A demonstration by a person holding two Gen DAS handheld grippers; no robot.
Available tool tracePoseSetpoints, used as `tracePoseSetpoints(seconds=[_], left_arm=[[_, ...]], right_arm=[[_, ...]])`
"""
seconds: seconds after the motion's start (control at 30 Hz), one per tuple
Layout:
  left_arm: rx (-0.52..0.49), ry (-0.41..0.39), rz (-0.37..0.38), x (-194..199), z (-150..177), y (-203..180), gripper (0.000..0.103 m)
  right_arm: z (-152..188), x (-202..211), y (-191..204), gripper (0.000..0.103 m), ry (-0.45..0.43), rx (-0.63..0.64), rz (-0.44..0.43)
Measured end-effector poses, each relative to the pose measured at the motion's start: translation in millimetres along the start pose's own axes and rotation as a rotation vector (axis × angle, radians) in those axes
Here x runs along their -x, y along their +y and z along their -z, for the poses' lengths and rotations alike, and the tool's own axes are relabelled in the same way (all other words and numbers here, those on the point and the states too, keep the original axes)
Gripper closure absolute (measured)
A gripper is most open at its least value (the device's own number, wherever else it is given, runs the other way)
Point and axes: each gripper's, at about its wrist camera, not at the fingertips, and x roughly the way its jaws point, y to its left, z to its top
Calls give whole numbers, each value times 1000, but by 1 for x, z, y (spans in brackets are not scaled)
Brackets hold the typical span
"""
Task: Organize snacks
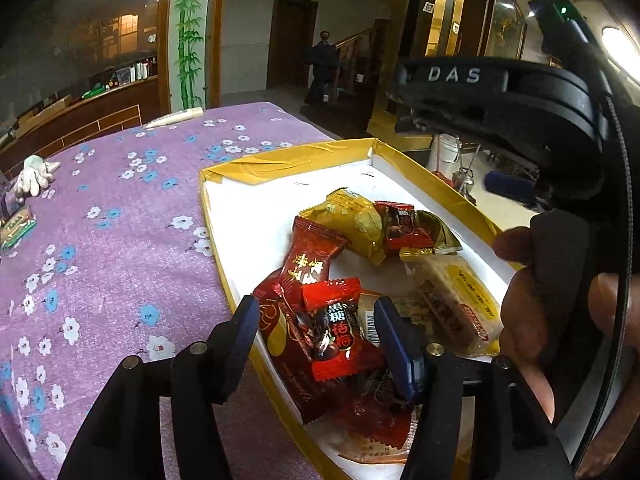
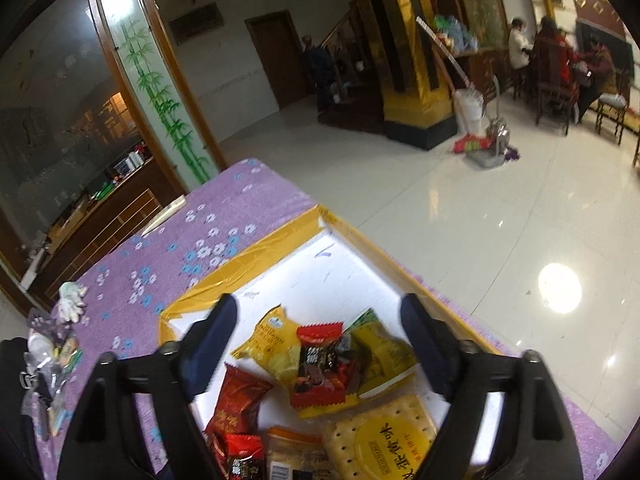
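Through the left wrist, my left gripper (image 1: 316,340) stood half open over a red plum candy (image 1: 334,330) inside the gold-edged box (image 1: 224,216), gripping nothing; "DAS" read above. Through the right wrist, my right gripper (image 2: 320,344) gaped wide and empty above the box's yellow packets (image 2: 276,346). I judged both drops done; next, fetch loose snacks beside the box.

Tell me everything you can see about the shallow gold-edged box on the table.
The box is shallow and open-topped, with a white inside and low walls covered in wrinkled gold tape. It looks like cardboard. It lies flat on the purple flowered cloth, near the table's edge. Wrapped snacks rest inside, in its near part; the far part is bare.
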Motion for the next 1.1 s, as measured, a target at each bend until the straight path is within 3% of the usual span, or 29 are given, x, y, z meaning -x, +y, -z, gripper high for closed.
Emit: tracePoseSetpoints(seconds=[0.13, 0.43, 0.5, 0.6, 0.8, 1.1], left_arm=[[-1, -2, -4, -1, 0, 1, 40], [-25, 10, -14, -1, -3, -1, 36], [-14, -12, -55, 3, -4, 1, 16], [30, -55, -74, 8, -7, 11, 4], [104, -74, -42, 14, -9, 24, 2], [123, 37, -76, -2, -5, 30, 2]], right_arm=[[2, 4, 4, 3, -27, 28, 52], [6, 11, 2, 1, -50, 34, 101], [9, 17, 3, 0, -65, 48, 121], [15, 20, 7, 0, -22, 93, 78], [27, 27, 6, 0, -37, 103, 54], [38, 54, -16, 0, -81, 129, 51]])
